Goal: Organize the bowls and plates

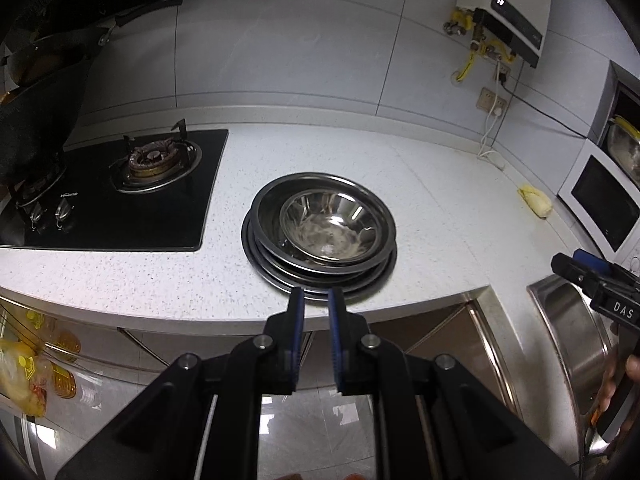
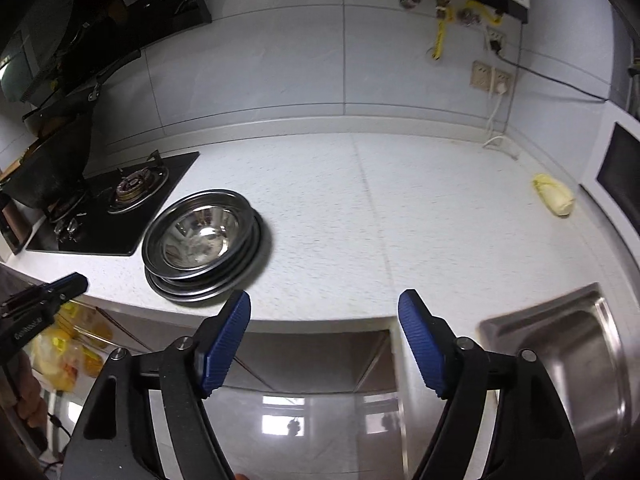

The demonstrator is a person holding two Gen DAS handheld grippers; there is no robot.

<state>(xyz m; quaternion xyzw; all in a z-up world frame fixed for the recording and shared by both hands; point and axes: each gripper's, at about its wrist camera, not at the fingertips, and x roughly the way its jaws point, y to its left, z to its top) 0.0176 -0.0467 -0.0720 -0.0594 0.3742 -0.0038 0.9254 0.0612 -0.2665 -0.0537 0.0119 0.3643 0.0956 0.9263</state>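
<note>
- The stack of plates [image 1: 320, 272] with the bowl [image 1: 332, 228] nested on top sits on the worktop [image 1: 440, 208], beside the hob [image 1: 120, 196].
- My left tongs [image 1: 316, 300], nearly closed and empty, hang right at its near rim.
- My right tongs [image 2: 324, 308], open and empty, have it off to their left, farther away.

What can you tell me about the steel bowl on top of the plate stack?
The bowl is shiny bare metal, round, with a rolled rim and a mirror-like inside showing cloudy streaks, possibly water marks or reflections. It sits upright and looks empty, nested in the top plate of a stack of dark-rimmed metal plates on the speckled white counter, right of the gas stove. The plates lie slightly offset. Only the plate beneath touches the bowl; neither hand-held gripper does.
</note>
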